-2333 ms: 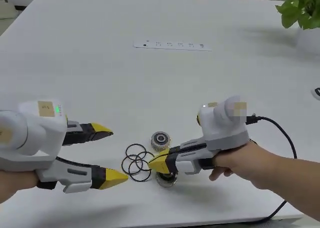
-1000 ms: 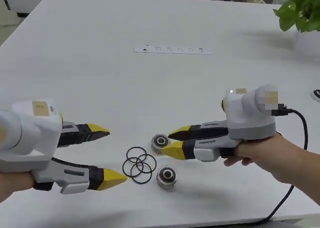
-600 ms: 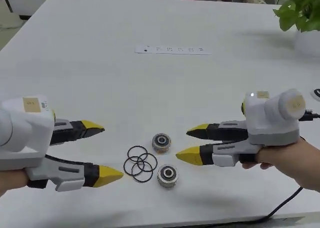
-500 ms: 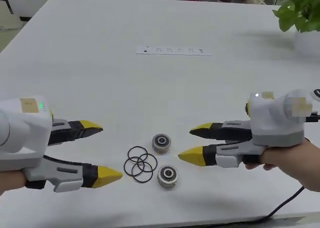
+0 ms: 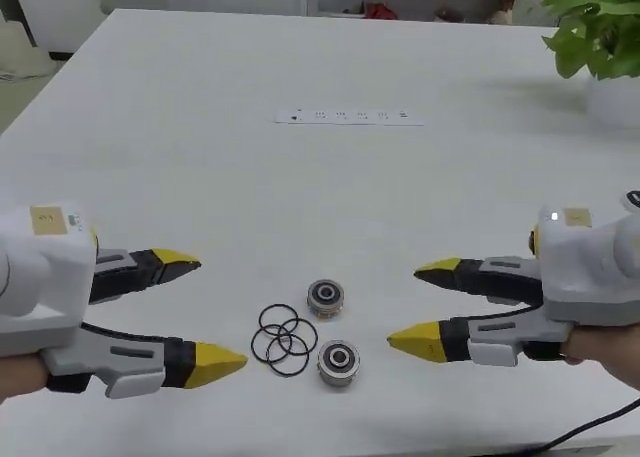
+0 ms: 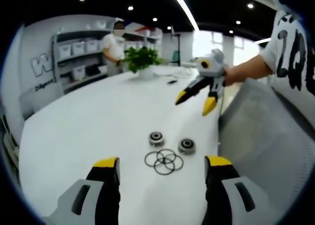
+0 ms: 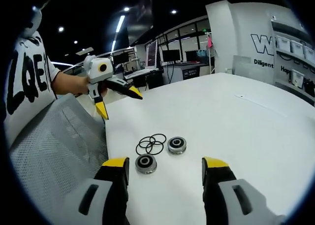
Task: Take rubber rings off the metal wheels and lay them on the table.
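Note:
Two small metal wheels lie on the white table: one (image 5: 325, 296) farther from me, one (image 5: 338, 358) nearer the front edge. Several black rubber rings (image 5: 282, 336) lie overlapping in a loose cluster just left of the wheels. My left gripper (image 5: 197, 311) hovers open to the left of the rings, nothing between its yellow tips. My right gripper (image 5: 425, 302) hovers open to the right of the wheels, also holding nothing. In the left gripper view the rings (image 6: 164, 161) and wheels (image 6: 156, 138) (image 6: 187, 146) lie ahead of the jaws. In the right gripper view the wheels (image 7: 146, 163) (image 7: 176, 144) and rings (image 7: 151, 144) sit ahead.
A white power strip (image 5: 348, 117) lies farther back on the table. A potted green plant (image 5: 595, 29) stands at the back right. A black cable (image 5: 590, 432) trails from the right gripper over the front edge. A mesh chair back (image 7: 54, 151) is beside the table.
My right gripper let go near the front wheel, opened and drew back to the right. My left gripper stayed open on the left. The head camera shifted slightly.

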The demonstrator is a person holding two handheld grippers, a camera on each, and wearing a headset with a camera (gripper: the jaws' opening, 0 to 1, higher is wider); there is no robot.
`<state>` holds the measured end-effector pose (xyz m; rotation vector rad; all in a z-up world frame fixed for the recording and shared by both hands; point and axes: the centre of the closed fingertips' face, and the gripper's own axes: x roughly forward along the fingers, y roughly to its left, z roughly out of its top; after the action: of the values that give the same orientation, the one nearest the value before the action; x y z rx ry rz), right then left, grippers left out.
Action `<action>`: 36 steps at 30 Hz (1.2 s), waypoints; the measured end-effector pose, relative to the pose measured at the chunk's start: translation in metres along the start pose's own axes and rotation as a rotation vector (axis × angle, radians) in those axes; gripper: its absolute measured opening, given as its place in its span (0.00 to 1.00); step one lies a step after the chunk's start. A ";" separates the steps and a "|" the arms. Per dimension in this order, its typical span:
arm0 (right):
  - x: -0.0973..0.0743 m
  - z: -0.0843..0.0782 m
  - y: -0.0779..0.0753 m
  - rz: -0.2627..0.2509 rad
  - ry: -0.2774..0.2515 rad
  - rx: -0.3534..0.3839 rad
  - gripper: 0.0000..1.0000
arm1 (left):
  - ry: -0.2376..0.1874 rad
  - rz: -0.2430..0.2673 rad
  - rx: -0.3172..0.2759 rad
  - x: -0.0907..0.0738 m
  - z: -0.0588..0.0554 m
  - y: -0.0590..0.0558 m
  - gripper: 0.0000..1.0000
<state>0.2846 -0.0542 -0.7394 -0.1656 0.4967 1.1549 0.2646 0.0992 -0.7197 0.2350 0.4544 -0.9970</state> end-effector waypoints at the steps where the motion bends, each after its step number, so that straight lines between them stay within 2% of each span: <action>1: -0.001 -0.001 0.000 -0.003 0.005 -0.005 0.57 | 0.000 0.002 0.001 0.000 0.000 0.000 0.71; 9: -0.009 -0.007 0.004 -0.021 0.018 -0.025 0.59 | -0.004 0.024 -0.006 -0.006 -0.002 0.001 0.72; 19: -0.012 -0.005 0.005 -0.032 0.012 -0.025 0.60 | 0.002 0.046 -0.013 -0.013 -0.008 0.000 0.72; 36: -0.016 -0.008 0.001 -0.036 0.021 -0.024 0.60 | -0.006 0.060 -0.013 -0.016 -0.006 0.004 0.72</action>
<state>0.2760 -0.0703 -0.7393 -0.2073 0.4967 1.1252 0.2588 0.1155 -0.7180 0.2331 0.4458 -0.9361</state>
